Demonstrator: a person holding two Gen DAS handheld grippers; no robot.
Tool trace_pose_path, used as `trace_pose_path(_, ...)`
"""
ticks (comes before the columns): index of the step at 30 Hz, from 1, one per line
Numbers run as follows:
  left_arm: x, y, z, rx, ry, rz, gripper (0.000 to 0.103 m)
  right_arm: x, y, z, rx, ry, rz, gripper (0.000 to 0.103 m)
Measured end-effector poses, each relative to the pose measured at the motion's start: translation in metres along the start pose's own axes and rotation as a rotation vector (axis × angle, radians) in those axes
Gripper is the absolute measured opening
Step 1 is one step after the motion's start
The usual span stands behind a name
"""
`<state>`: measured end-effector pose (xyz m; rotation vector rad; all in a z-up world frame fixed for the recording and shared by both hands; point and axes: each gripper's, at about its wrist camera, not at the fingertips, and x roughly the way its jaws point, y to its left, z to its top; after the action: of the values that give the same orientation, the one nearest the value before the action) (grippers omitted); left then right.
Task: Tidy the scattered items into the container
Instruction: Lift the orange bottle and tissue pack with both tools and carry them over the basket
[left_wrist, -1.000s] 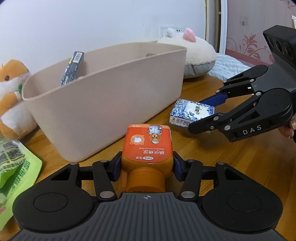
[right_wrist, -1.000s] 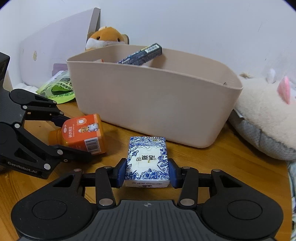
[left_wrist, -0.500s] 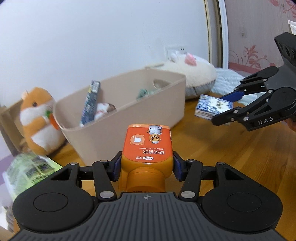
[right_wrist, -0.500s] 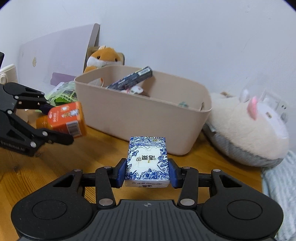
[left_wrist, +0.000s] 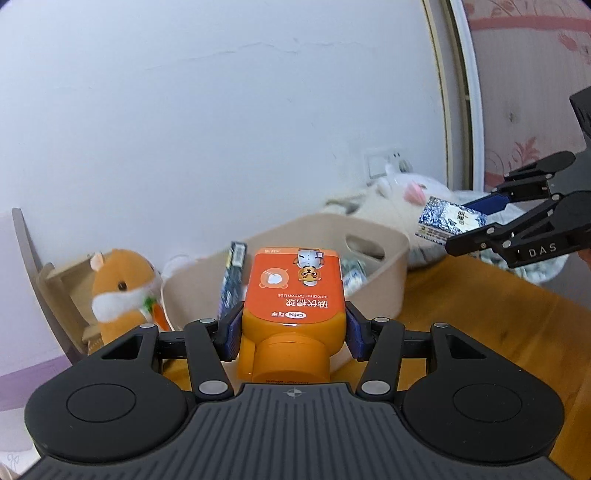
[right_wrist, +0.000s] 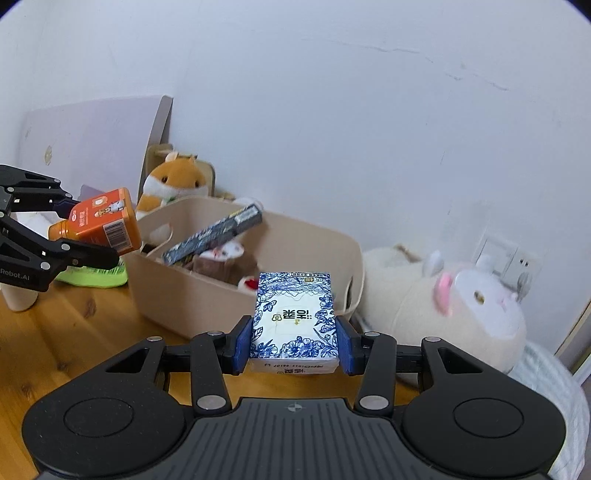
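My left gripper (left_wrist: 293, 328) is shut on an orange cotton-ball bottle (left_wrist: 293, 295) and holds it in the air in front of the beige bin (left_wrist: 384, 254). My right gripper (right_wrist: 294, 341) is shut on a blue-and-white tissue pack (right_wrist: 295, 321), raised above the table before the bin (right_wrist: 229, 299). The bin holds a dark long box (right_wrist: 214, 234) leaning on its rim and several small items. In the right wrist view the left gripper (right_wrist: 110, 240) with the bottle (right_wrist: 99, 223) hovers by the bin's left end. In the left wrist view the right gripper (left_wrist: 469, 229) with the pack (left_wrist: 447, 221) is off the bin's right end.
An orange hamster plush (right_wrist: 173, 184) sits behind the bin's left end, a white plush (right_wrist: 443, 306) at its right. A green snack bag (right_wrist: 96, 277) lies on the wooden table (right_wrist: 74, 325) left of the bin. A striped cloth (right_wrist: 554, 387) lies far right.
Both grippers have lifted their items well off the table; the bin now appears lower and farther, and its inside shows in both views.
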<state>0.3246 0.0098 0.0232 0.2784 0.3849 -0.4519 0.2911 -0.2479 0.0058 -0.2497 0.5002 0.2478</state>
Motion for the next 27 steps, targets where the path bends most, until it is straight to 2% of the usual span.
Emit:
trace_pose_path(5, 0.004, 0.004, 0.014, -0.005, -0.009, 0.021, 0.055, 0.003, -0.004, 0.018, 0.008, -0.019, -0.002, 0.043)
trace_pose_path(13, 0.018, 0.011, 0.027, -0.072, 0.009, 0.045, 0.055, 0.022, -0.011, 0.039, 0.043, -0.018, 0.005, 0.043)
trace_pose_path(20, 0.042, 0.013, 0.034, -0.106, 0.059, 0.057, 0.055, 0.048, -0.017, 0.051, 0.1, 0.001, 0.031, 0.043)
trace_pose_path(27, 0.09, 0.022, 0.032, -0.143, 0.151, 0.088, 0.055, 0.083, -0.017, 0.057, 0.136, 0.055, 0.042, 0.043)
